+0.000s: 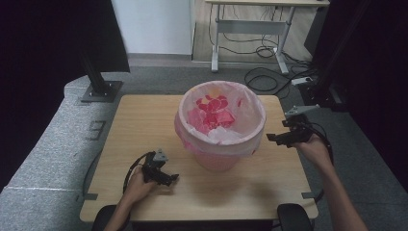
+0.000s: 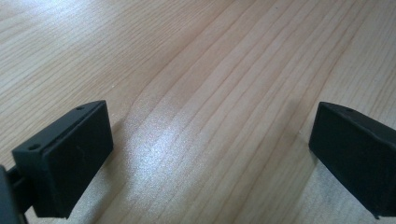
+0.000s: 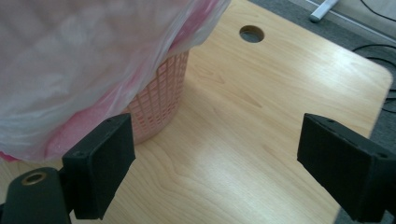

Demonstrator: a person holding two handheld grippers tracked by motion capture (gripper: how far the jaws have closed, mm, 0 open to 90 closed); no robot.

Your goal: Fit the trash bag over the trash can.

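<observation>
Pink basket (image 1: 219,154) just left of right gripper (image 1: 278,139), fingers apart

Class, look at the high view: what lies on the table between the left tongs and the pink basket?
Nothing: between the left tongs and the pink basket the table is bare wood, as the high view shows.

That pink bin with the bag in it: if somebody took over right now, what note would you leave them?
Left claw: open, empty, low over the table in front of the bin.
Right claw: open, empty, beside the bin's right rim.
Pink mesh bin: upright at the table's middle, its plastic bag liner folded over the rim, pink and white scraps inside.
Done: liner is fitted.
Left: nothing gripped yet; probably take hold of the liner's edge.
</observation>
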